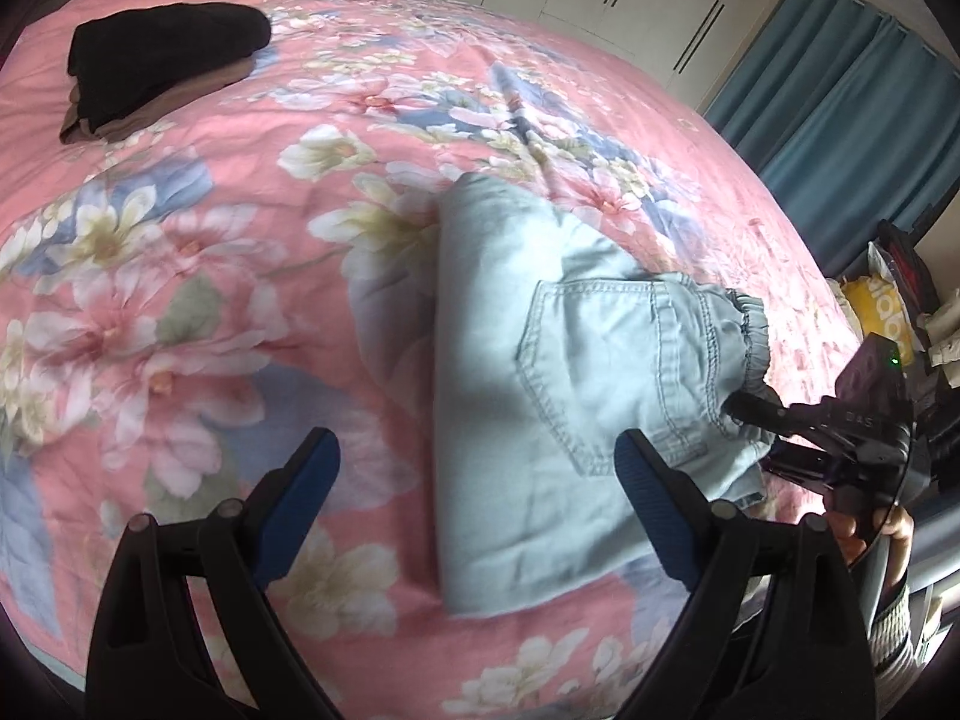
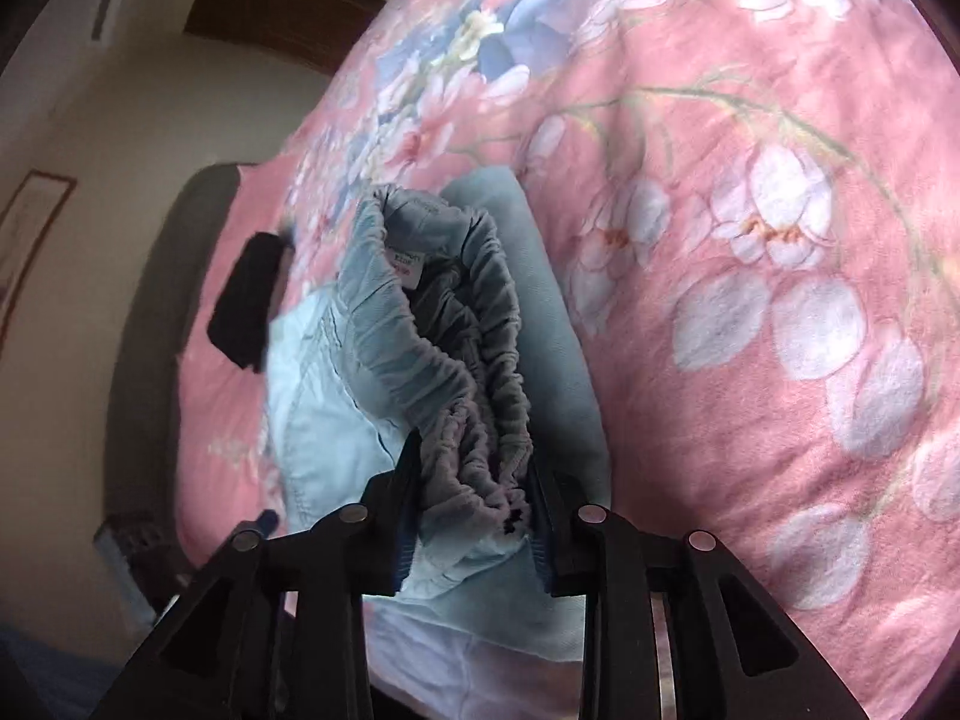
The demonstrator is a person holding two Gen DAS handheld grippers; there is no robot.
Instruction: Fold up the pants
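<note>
Right now right hand-held gripper (image 2: 474,480) pinches pants (image 1: 540,372) waistband edge; left hand-held gripper (image 1: 474,468) wide, w/ bedspread (image 1: 210,240) open beyond.

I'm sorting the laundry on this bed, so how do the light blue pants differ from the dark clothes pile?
The light blue pants are pale denim with a stitched pocket showing; the dark clothes pile is black over brown. The pants lie near the bed's edge, their elastic waistband pinched in the right claw; the pile sits untouched at the far end. Both are folded and rest on the floral bedspread.

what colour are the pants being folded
Light blue denim pants, clearest in the left wrist view.
</note>
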